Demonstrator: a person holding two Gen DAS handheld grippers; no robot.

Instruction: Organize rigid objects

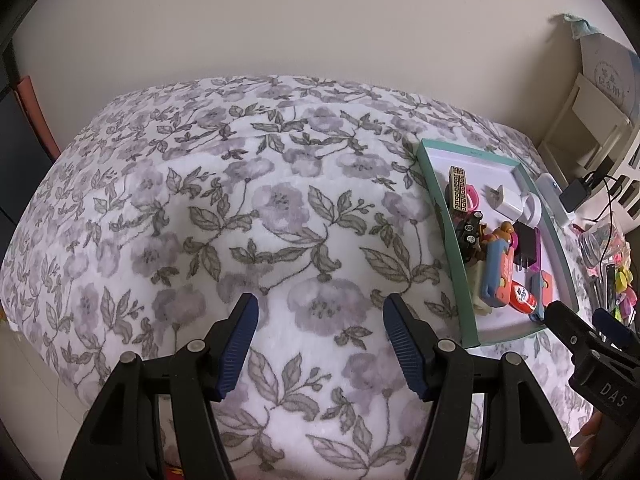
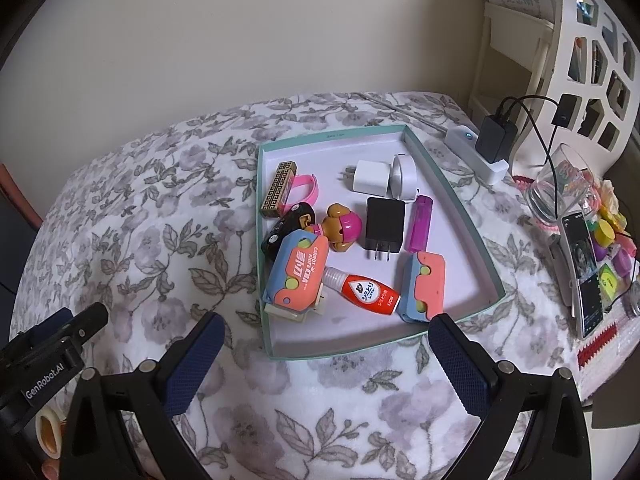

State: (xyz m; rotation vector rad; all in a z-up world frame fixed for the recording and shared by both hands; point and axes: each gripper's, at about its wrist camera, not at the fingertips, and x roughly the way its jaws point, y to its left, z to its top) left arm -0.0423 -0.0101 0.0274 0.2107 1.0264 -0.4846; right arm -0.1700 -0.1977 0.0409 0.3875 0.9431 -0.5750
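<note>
A shallow teal-rimmed box [image 2: 460,196] lies on the floral blanket and holds several small items: a white charger [image 2: 370,178], a black charger [image 2: 384,226], a purple lighter [image 2: 420,224], a red bottle [image 2: 366,290], two blue-and-orange toy cases [image 2: 298,276] [image 2: 424,286], a dog figure [image 2: 342,226] and a gold patterned block [image 2: 278,190]. My right gripper [image 2: 326,350] stands open over the box's near edge, nothing between its fingers. My left gripper [image 1: 320,344] stands open over bare blanket, left of the box [image 1: 436,208]. The right gripper's finger [image 1: 568,326] shows at the box's near corner.
Right of the box stand a white power strip [image 2: 478,146] with a black adapter and cables, a glass jar [image 2: 560,188], a phone [image 2: 584,276] and colourful small items. A white cut-out panel [image 2: 576,60] rises behind. The blanket's left part drops off at its edge.
</note>
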